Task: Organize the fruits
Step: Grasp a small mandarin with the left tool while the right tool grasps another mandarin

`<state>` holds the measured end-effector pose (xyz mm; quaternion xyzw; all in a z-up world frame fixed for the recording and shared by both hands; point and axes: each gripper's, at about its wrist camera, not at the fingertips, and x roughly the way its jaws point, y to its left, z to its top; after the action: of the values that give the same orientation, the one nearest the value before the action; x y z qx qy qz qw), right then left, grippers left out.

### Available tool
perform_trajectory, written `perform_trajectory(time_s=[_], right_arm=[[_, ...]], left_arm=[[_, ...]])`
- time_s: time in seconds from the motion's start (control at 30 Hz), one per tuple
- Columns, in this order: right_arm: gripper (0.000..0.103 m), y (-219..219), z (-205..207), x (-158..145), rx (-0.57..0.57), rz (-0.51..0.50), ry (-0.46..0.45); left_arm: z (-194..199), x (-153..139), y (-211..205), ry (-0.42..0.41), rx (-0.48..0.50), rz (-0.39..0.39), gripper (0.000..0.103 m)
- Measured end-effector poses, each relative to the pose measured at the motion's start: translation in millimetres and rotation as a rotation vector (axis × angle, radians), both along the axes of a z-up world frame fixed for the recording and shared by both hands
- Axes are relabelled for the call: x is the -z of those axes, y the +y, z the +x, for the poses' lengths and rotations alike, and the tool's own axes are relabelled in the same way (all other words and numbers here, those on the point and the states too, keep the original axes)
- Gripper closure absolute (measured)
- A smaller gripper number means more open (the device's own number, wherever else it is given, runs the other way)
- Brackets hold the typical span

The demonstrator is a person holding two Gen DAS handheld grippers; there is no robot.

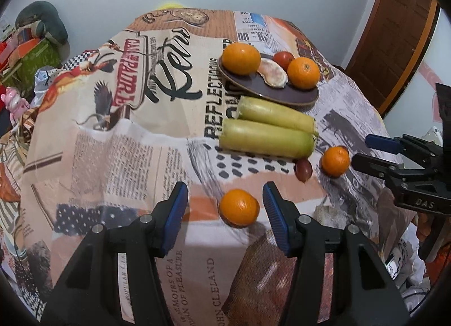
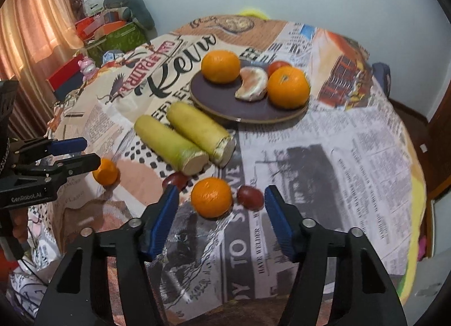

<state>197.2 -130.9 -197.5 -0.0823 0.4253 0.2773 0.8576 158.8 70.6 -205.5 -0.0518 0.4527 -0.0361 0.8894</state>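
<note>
Left gripper (image 1: 225, 207) low over the near table edge, pointing forward, jaws spread wide around a loose orange (image 1: 239, 207), pads not touching it. Right gripper (image 2: 221, 204) same pose, jaws wide apart with another orange (image 2: 211, 197) and a dark red plum (image 2: 250, 197) between the blue pads (image 2: 277, 224), no contact visible.

Second plum (image 2: 176, 180) just left of that orange, near the cut ends of two pale green gourds (image 2: 183, 140) lying side by side. Far behind them a dark round plate (image 2: 225, 103) holds two oranges (image 2: 288, 87), a peeled citrus segment (image 2: 252, 83) and a tomato (image 2: 277, 66).

Readable on the printed tablecloth (image 1: 118, 157): "REFLECTIONS", "MEMOIRS OF A", "OF PLEASURE", "CLELAND"; right wrist view shows "HAVE WELDER". Gripper bodies read "GenRobot.AI" and "DAS".
</note>
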Motion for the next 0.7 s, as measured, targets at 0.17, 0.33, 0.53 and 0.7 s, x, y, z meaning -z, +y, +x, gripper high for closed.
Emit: perform_trajectory(time_s=[0.17, 0.33, 0.53, 0.7], right_arm=[[0.050, 3.6, 3.5, 11.5, -0.005, 0.008, 0.043], [0.056, 9.2, 6.6, 17.2, -0.016, 0.004, 0.063], [0.068, 14.7, 8.6, 22.3, -0.031, -0.019, 0.067], [0.068, 12.7, 8.1, 19.6, -0.041, -0.004, 0.067]], left_arm=[[-0.3, 11.3, -8.0, 0.019, 0.032, 0.001, 0.051], [3.9, 21.6, -9.9, 0.052, 0.042, -0.009, 0.060], [4.5, 25.8, -9.9, 0.051, 0.047, -0.033, 0.070], [4.8, 22.0, -10.6, 0.037, 0.046, -0.025, 0.070]])
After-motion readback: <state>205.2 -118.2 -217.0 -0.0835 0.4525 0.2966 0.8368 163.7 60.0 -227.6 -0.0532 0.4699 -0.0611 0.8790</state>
